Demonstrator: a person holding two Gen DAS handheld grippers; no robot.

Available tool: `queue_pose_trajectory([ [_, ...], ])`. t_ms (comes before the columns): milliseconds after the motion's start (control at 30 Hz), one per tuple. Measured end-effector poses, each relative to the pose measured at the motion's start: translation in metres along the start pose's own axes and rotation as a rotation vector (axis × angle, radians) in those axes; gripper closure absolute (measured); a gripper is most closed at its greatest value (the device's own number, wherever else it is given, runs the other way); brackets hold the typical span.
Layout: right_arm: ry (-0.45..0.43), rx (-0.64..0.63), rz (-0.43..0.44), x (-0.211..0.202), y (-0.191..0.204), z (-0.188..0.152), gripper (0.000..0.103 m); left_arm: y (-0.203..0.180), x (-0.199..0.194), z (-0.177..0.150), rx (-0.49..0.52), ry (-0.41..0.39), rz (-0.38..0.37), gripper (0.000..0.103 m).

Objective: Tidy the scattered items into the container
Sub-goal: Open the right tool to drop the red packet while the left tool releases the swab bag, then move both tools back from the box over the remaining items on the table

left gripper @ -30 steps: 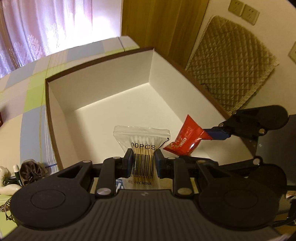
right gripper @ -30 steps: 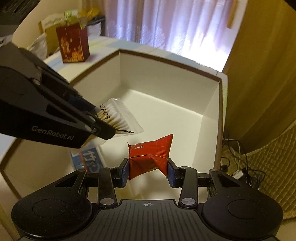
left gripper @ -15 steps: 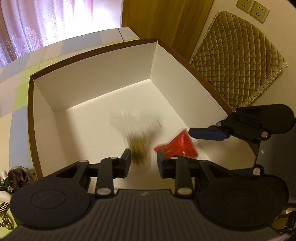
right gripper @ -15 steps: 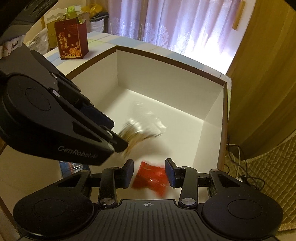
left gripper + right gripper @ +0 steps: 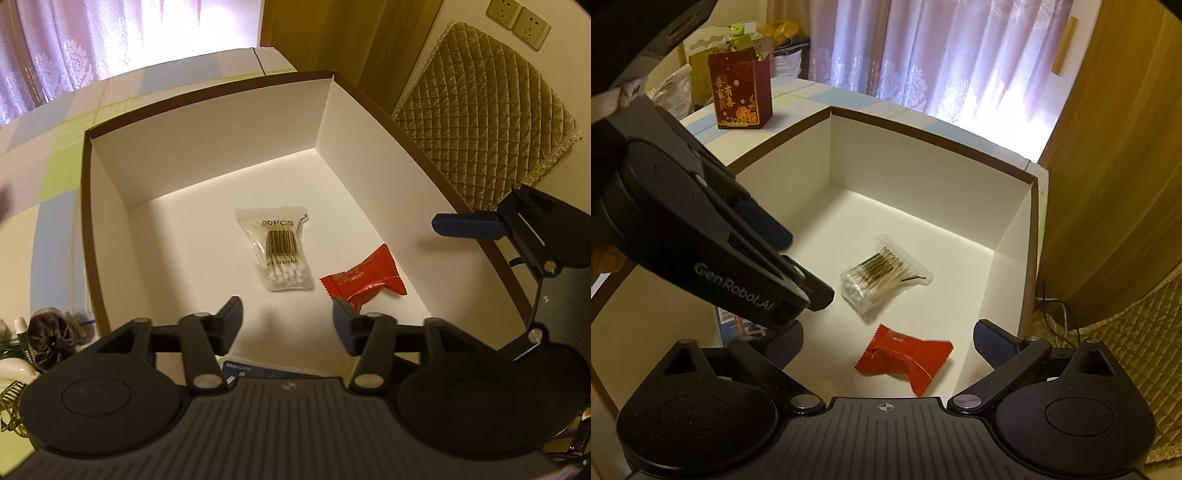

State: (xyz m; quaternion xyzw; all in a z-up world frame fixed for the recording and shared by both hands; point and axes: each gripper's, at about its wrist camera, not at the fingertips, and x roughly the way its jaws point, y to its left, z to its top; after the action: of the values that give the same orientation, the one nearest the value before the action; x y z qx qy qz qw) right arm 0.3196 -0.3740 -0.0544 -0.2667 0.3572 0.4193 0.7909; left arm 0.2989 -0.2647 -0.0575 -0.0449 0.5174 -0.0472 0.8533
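A large brown-rimmed box (image 5: 207, 173) (image 5: 923, 192) with white inner walls fills both views. On its floor lies a clear bag of cotton swabs (image 5: 279, 254) (image 5: 882, 278), and beside it a red snack packet (image 5: 364, 282) (image 5: 905, 360). My left gripper (image 5: 286, 323) hovers above the box's near side, open and empty. My right gripper (image 5: 886, 343) hangs over the red packet, jaws spread wide, holding nothing. One blue fingertip of the right gripper (image 5: 467, 225) shows at the box's right wall. A blue card (image 5: 258, 371) lies under the left gripper.
A brown hair scrunchie (image 5: 51, 334) and small items lie outside the box at lower left. A dark red gift bag (image 5: 742, 92) stands on the checked tablecloth (image 5: 55, 166) beyond the box. A quilted cushion (image 5: 487, 107) and cables (image 5: 1056, 314) sit to the right.
Both grippers opened and let go. The swab bag and the red packet fell to the box floor and now lie still. Both grippers have risen slightly.
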Motion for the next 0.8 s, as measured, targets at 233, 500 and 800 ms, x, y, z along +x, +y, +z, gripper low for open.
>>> queue_pose_trajectory([
  [233, 0.007, 0.022, -0.004, -0.005, 0.003, -0.005, 0.000, -0.002, -0.013, -0.005, 0.002, -0.010, 0.030, 0.030],
  [500, -0.012, 0.046, -0.018, -0.019, 0.009, -0.012, 0.000, -0.005, -0.029, -0.012, 0.000, -0.030, 0.044, 0.018],
  [800, -0.039, 0.079, -0.040, -0.036, 0.020, -0.018, 0.000, -0.009, -0.049, -0.023, -0.005, -0.060, 0.048, 0.014],
])
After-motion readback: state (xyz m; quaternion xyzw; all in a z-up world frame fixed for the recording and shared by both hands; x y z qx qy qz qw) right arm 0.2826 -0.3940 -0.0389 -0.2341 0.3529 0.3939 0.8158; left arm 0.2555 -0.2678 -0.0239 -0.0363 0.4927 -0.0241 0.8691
